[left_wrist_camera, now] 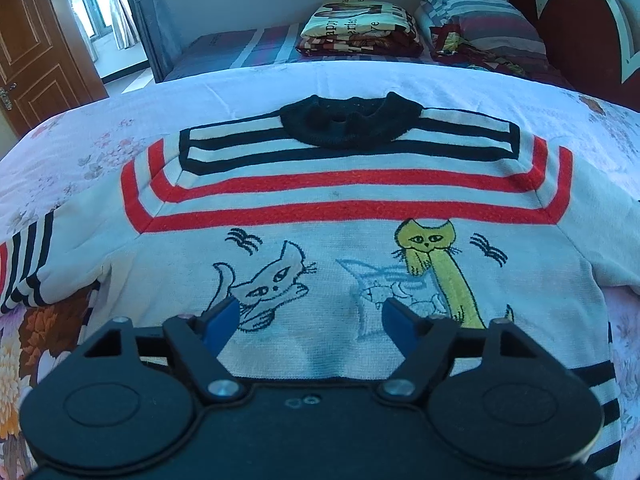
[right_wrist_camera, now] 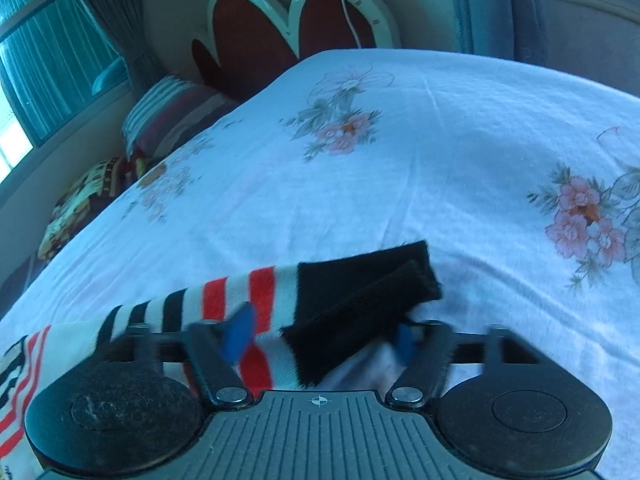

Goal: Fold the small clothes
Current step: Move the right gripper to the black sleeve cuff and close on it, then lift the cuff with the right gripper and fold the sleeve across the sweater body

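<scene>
A small white sweater (left_wrist_camera: 320, 208) with red and black stripes, a black collar (left_wrist_camera: 348, 124) and embroidered cats lies flat on the bed, front up. My left gripper (left_wrist_camera: 310, 316) is open, hovering just above the sweater's lower chest. In the right wrist view, the sweater's striped sleeve (right_wrist_camera: 248, 300) with its black cuff (right_wrist_camera: 360, 292) lies between the blue fingers of my right gripper (right_wrist_camera: 324, 334). The jaws stand wide apart around the cuff. That view is motion-blurred.
The bed carries a white floral sheet (right_wrist_camera: 400, 160). Folded blankets (left_wrist_camera: 360, 28) and a striped pillow (left_wrist_camera: 480, 12) sit at the head, by a red heart-shaped headboard (right_wrist_camera: 256, 32). A wooden door (left_wrist_camera: 32, 52) stands far left.
</scene>
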`<act>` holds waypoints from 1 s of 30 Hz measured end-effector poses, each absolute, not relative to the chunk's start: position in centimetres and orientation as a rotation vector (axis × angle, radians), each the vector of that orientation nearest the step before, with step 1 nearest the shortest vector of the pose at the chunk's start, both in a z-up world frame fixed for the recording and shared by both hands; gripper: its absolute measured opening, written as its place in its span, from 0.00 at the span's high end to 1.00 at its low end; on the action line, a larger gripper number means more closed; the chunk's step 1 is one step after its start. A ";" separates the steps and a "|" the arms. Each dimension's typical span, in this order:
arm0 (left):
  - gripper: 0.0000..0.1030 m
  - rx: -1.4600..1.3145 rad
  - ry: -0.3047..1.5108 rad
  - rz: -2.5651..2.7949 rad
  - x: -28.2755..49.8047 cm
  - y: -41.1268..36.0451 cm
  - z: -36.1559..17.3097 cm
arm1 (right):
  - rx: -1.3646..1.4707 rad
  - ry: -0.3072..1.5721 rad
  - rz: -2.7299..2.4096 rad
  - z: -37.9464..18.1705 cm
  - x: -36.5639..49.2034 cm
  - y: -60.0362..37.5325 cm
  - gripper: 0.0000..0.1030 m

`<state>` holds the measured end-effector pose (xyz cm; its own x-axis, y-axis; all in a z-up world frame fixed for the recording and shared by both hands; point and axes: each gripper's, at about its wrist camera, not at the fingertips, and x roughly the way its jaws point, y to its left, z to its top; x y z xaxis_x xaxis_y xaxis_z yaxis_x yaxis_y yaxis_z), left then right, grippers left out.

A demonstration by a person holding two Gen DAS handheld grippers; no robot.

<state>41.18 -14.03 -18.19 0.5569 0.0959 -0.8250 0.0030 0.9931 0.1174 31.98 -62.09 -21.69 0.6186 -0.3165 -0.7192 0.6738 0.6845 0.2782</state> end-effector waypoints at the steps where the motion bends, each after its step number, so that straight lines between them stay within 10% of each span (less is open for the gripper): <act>1: 0.29 0.111 0.980 0.053 41.2 -14.1 -18.2 | 0.569 0.684 -0.612 -21.6 31.9 -62.2 0.69; 11: 0.46 0.062 0.956 -0.046 40.5 -13.8 -16.7 | 0.538 0.635 -0.555 -19.9 31.4 -61.6 0.90; 30: 0.60 -0.051 0.895 -0.133 41.5 -8.4 -15.3 | 0.342 0.582 -0.060 -14.2 39.6 -41.1 0.94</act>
